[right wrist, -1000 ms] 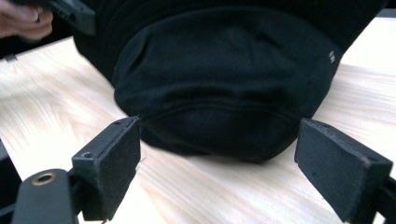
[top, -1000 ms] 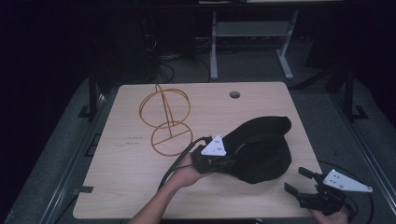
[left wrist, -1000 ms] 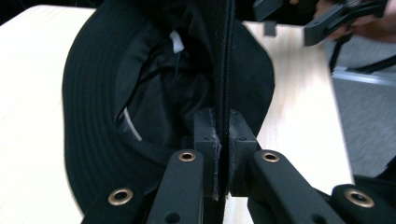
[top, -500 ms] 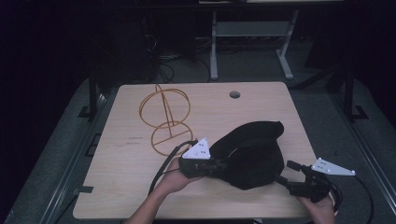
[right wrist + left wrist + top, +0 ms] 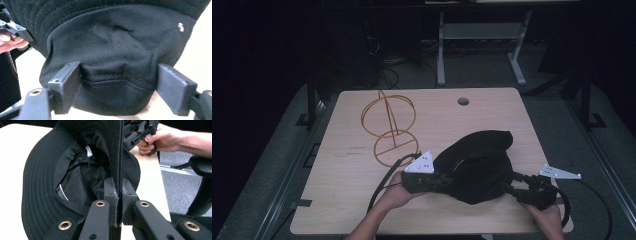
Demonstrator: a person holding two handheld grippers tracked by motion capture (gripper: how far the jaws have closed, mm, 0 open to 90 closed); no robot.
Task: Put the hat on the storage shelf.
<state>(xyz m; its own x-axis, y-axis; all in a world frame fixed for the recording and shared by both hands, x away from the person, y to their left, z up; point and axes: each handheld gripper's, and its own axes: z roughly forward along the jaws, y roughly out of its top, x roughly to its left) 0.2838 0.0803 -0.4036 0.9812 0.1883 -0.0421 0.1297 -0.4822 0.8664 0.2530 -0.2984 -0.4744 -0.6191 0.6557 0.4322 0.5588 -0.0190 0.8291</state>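
The right gripper [image 5: 517, 184] is reaching in from the table's near right edge, its jaws standing wide on either side of the crown of the black fabric bucket hat [image 5: 479, 162] and just now closing. The left gripper [image 5: 439, 179] is pinching the hat's brim tightly. Farther back, a gold wire stand [image 5: 388, 127] is resting on the light wooden table [image 5: 492, 112].

The room was dark all around the table [image 5: 362, 200], which was softly lit. Both close-up gripper pictures looked bright but a bit blurry.
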